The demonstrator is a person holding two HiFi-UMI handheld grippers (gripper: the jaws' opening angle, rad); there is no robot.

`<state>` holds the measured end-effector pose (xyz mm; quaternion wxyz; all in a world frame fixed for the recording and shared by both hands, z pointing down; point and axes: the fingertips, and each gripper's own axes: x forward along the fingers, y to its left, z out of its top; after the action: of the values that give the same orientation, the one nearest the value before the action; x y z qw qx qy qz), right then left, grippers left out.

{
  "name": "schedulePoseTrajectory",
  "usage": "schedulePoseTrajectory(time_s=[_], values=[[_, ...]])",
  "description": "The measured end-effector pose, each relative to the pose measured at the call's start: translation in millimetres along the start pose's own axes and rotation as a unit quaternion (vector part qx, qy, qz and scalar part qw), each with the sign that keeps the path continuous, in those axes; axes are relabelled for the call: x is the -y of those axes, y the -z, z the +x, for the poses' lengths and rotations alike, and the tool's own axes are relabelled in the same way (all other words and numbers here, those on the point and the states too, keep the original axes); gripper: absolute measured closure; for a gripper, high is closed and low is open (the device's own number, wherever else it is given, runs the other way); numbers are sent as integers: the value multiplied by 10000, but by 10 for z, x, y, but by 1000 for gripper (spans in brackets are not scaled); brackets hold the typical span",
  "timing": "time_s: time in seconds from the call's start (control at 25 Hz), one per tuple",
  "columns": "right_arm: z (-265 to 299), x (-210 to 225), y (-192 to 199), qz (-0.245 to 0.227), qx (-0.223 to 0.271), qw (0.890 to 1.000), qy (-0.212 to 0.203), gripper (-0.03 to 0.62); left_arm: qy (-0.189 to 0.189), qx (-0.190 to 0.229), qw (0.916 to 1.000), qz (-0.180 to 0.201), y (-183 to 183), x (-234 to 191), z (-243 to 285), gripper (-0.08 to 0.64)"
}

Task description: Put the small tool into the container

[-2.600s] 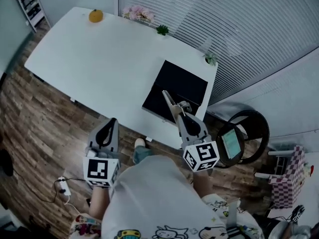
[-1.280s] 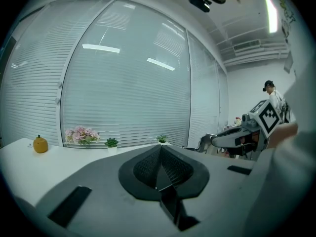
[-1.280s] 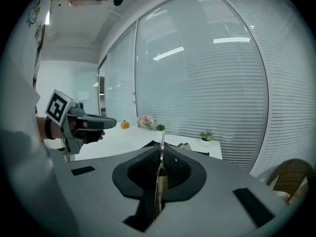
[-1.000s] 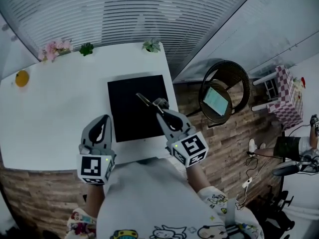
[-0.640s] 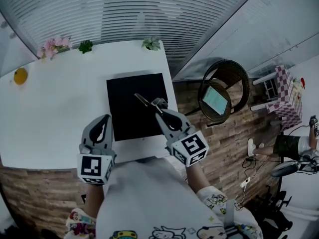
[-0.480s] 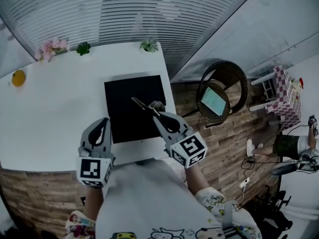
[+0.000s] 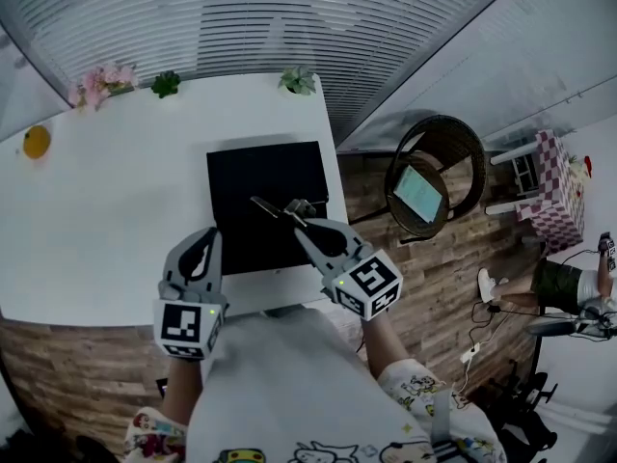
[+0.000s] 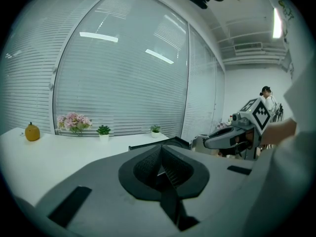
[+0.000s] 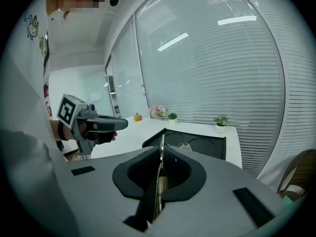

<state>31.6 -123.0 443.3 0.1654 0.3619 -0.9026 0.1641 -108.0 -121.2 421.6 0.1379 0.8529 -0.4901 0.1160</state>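
Observation:
The small tool [image 7: 270, 206] is a thin metal piece, and my right gripper [image 7: 300, 226] is shut on it. In the right gripper view the tool [image 9: 160, 162] stands edge-on between the jaws. It is held above the near right part of the black container [image 7: 251, 177], a flat square tray on the white table. Round recesses and something silvery show inside the container [image 9: 210, 143]. My left gripper [image 7: 205, 236] hovers at the table's front edge, left of the container, shut with nothing in it. Its pads [image 8: 159, 158] meet.
On the white table [image 7: 116, 210] an orange fruit [image 7: 37, 141], pink flowers [image 7: 98, 79] and two small plants [image 7: 166, 83] [image 7: 299, 80] stand along the far edge. A round wicker chair [image 7: 436, 183] stands right of the table, on the wooden floor.
My right gripper with the tool has drifted slightly left over the container. The left gripper has kept its place at the table's front edge.

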Motion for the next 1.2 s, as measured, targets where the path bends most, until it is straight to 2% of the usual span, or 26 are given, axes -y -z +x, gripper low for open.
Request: schedulePoseTrajectory(time_s=[0.64,1.2], values=[[145,-198,156,-318,-337,9912,-1238,572,-56,-272,9996,-103,211,-1,68,555],[272,-300,425,-346,-845,9802,-1759,572,-74,-395,9991,-159,337,14,73,555]])
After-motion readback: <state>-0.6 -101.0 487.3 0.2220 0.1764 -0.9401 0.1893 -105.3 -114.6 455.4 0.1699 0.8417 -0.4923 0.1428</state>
